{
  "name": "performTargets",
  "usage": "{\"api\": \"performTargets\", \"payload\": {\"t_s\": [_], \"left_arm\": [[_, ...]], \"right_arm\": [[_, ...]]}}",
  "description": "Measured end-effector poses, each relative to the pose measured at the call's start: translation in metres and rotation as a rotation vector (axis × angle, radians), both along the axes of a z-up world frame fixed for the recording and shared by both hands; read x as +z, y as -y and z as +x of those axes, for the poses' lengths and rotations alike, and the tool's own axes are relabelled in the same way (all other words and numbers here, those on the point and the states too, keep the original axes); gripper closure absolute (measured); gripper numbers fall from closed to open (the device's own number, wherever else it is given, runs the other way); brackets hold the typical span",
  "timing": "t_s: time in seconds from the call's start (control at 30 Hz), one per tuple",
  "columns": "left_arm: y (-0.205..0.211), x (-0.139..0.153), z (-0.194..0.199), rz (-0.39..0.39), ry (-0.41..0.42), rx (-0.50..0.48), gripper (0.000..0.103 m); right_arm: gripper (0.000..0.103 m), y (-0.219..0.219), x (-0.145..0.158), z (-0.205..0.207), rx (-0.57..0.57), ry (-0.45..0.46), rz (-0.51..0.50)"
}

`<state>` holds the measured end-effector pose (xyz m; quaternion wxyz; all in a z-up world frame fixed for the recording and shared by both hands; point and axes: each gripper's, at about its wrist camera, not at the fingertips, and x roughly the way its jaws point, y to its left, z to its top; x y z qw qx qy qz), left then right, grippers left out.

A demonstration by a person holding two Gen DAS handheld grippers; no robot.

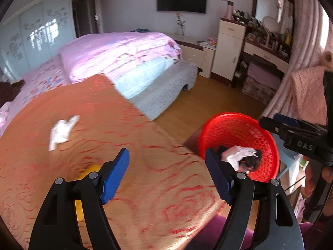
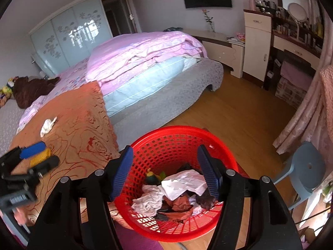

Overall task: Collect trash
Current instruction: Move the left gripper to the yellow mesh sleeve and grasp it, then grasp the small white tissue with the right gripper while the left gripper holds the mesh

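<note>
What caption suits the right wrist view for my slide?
Open right tool hovers above a red plastic mesh basket filled with crumpled trash; a white crumpled tissue lies on the orange patterned cloth.

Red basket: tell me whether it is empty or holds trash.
Holds trash. The red basket has crumpled paper and dark scraps piled on its bottom, well below the rim.

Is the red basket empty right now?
No, the red basket holds crumpled white paper and other scraps, seen plainly from the right wrist view.
</note>
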<state>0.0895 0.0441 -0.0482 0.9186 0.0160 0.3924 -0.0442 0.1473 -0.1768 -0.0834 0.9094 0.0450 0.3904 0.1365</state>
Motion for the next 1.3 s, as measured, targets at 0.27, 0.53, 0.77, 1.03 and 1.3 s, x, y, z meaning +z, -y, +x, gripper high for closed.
{"api": "performTargets", "payload": {"t_s": [0.27, 0.53, 0.77, 1.03, 1.3], "left_arm": [[-0.076, 0.004, -0.006, -0.032, -0.021, 0.072, 0.026], [-0.099, -0.024, -0.010, -0.089, -0.088, 0.037, 0.026], [-0.094, -0.037, -0.018, -0.051, -0.075, 0.057, 0.042], [-0.110, -0.035, -0.016, -0.089, -0.069, 0.137, 0.078], [-0.122, -0.032, -0.023, -0.102, -0.045, 0.191, 0.093]], "right_arm": [[0.041, -0.012, 0.000, -0.004, 0.028, -0.005, -0.011], [0.041, -0.021, -0.004, -0.007, 0.045, -0.020, -0.019], [0.041, -0.025, -0.007, -0.008, 0.051, -0.029, -0.027], [0.041, -0.029, -0.010, -0.009, 0.059, -0.031, -0.028], [0.041, -0.031, -0.012, -0.010, 0.066, -0.035, -0.033]]}}
